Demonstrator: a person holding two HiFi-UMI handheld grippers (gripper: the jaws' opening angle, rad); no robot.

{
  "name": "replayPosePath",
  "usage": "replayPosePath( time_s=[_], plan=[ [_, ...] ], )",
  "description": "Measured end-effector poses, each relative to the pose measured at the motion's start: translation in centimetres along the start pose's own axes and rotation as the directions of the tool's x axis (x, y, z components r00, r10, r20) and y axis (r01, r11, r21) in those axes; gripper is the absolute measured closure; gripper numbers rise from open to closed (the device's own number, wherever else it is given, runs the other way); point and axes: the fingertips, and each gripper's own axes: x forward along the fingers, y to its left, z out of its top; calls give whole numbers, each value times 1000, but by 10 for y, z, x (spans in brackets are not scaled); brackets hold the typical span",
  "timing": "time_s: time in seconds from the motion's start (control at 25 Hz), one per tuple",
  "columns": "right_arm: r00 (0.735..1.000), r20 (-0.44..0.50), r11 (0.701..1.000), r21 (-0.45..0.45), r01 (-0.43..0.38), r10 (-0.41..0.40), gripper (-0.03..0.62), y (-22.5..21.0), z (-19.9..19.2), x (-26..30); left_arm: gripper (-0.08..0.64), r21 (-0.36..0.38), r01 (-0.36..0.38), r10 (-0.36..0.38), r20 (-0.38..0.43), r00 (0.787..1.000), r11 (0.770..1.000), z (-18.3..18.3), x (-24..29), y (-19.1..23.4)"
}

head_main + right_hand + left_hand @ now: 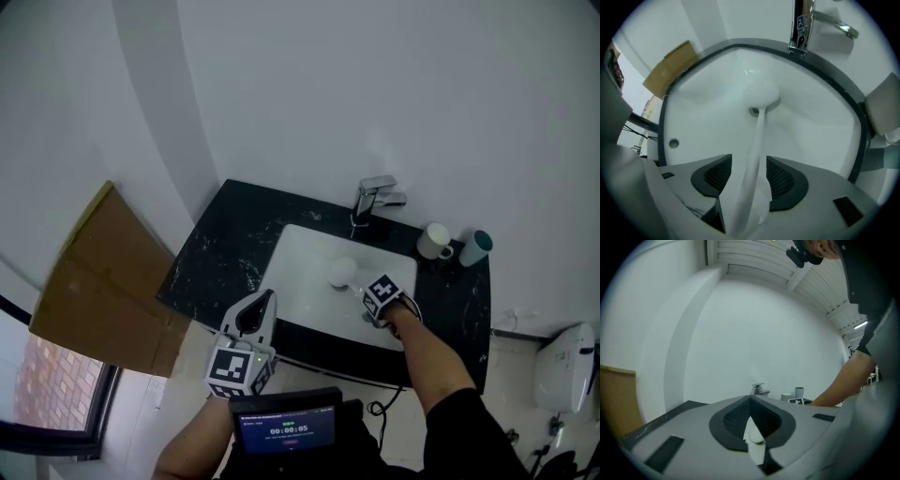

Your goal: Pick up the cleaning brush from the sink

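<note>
Currently the right gripper (749,161) points down into the white sink (300,248), its jaws spread wide. The cleaning brush (342,272) lies in the basin with its round white head over the drain. Its pale handle runs toward the near right, straight through the gap between those jaws; the pads do not press on it. The left gripper (750,401) sits at the near edge of the black counter (220,244), pointing level with its jaws pressed together. At the far side stands the chrome faucet (375,197), and two cups (433,241) stand on the counter to its right.
</note>
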Motion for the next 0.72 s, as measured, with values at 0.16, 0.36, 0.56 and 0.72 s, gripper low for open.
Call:
replayPosePath(
  time_s=[0.16,0.36,0.56,0.72],
  plan=[
    [999,-29,999,49,22,-21,394,-8,-6,18,554,0,14,-14,-13,1000,1000,-5,5,7],
    [998,-43,998,54,38,-36,504,-7,-8,25,554,-5,13,-13,-17,1000,1000,-7,8,19],
    [999,-10,995,90,47,-47,537,-9,-7,27,554,25,27,-26,-12,1000,999,-5,6,16],
    [997,63,996,82,36,-41,540,-6,-2,6,554,-4,5,-5,0,1000,1000,8,-2,16]
  ],
)
